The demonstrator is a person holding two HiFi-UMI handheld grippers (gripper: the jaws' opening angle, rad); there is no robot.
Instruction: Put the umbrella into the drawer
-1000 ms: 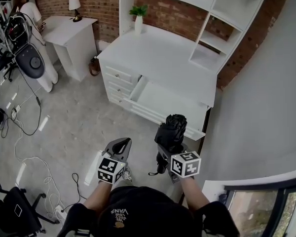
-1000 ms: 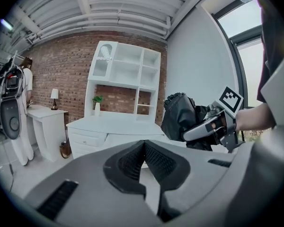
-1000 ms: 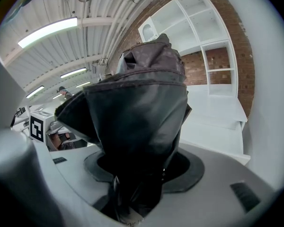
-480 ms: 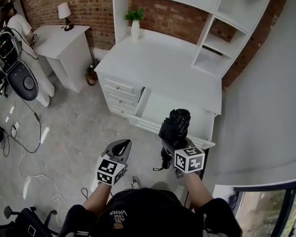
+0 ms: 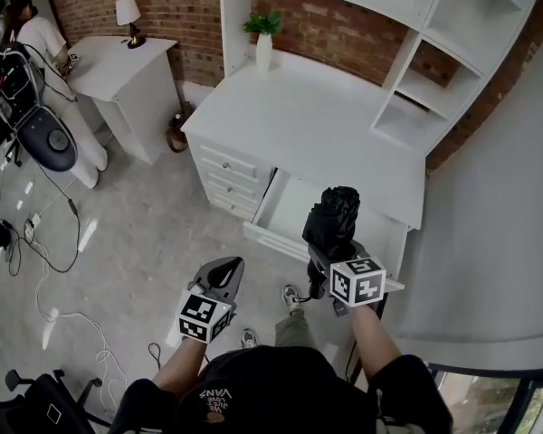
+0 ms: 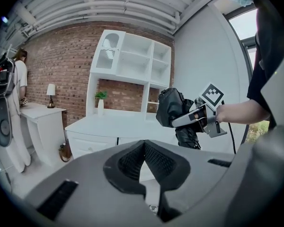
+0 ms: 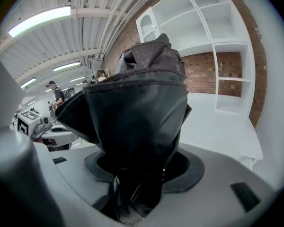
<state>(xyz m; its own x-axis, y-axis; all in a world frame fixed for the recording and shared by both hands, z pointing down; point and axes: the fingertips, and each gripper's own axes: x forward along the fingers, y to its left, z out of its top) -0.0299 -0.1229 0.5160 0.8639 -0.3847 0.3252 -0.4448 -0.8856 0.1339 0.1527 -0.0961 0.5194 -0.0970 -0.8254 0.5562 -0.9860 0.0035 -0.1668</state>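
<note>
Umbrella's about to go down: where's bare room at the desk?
The drawer is bare from its left wall to the umbrella in the right gripper. The desk top is free between plant and shelves. Crowded only on the floor left: cables.

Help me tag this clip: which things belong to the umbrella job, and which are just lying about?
Job: umbrella, clamped in the right gripper; open drawer; white desk.
Lying about: potted plant; lamp; side table; left gripper, shut and empty.
</note>
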